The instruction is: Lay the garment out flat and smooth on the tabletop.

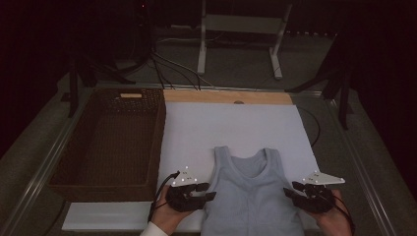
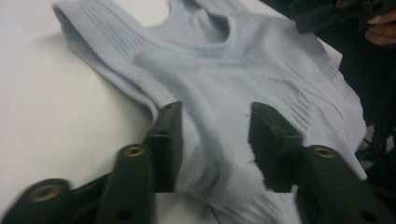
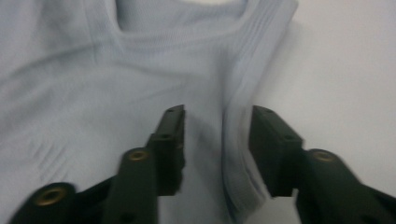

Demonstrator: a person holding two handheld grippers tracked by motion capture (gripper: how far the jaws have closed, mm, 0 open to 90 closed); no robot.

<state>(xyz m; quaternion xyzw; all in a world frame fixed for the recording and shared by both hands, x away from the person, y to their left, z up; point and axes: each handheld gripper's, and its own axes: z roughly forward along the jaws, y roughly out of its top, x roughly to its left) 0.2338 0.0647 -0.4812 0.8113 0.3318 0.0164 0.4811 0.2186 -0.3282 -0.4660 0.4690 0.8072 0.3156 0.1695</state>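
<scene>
On table: one vest (image 1: pixel 252 189), two grippers (image 1: pixel 193 193) (image 1: pixel 306 195).

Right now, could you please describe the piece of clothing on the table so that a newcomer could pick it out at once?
Start at the big brown wicker basket on the table's left; beside it lies a white mat. On the near part of that mat, between the two grippers, lies the vest. It is pale blue-grey, ribbed and sleeveless, with a scooped neck, and it is the sole soft thing there.
</scene>
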